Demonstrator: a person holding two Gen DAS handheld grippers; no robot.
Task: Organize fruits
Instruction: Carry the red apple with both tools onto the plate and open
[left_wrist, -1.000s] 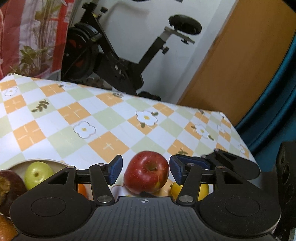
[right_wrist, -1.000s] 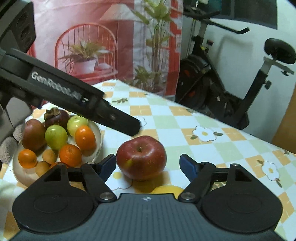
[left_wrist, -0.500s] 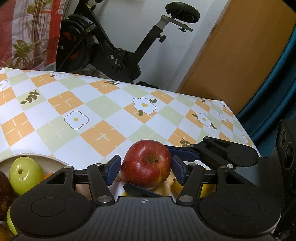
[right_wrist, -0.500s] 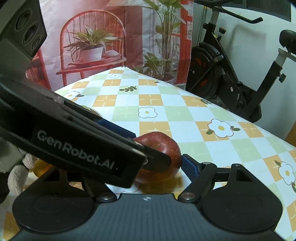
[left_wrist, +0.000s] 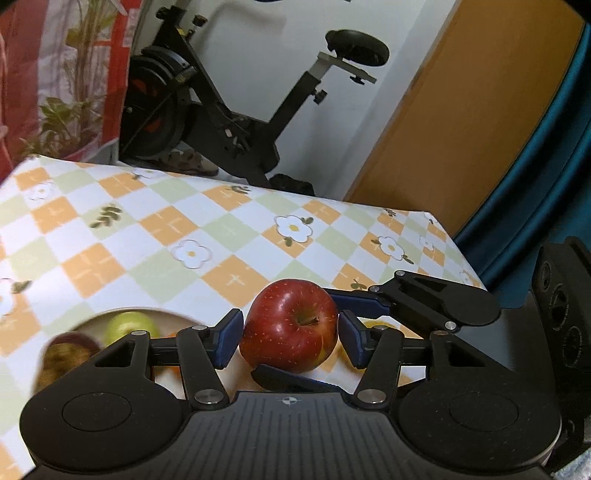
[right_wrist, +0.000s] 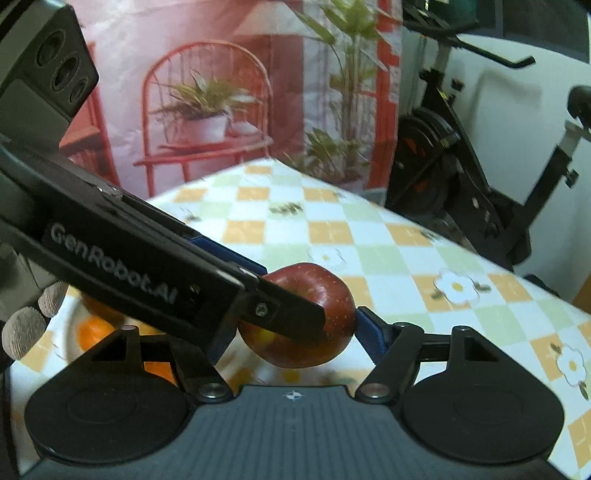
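Red apple (left_wrist: 290, 325) right up front, over the checked tablecloth (left_wrist: 184, 229), pinched between the blue pads of the left gripper (left_wrist: 290, 339) – one pad pressed to each flank, stem side up. Around the same apple, right gripper (right_wrist: 295, 332) with jaws closing: far pad touching the skin, near pad hidden behind the left gripper's finger, so no telling whether clamped yet. Just to the left, pale plate (left_wrist: 166, 314) holding a green fruit (left_wrist: 129, 326) and blurred darker ones. Beyond the table edge, black exercise bike (left_wrist: 221, 122) – and a wooden door (left_wrist: 461, 129) to its right.
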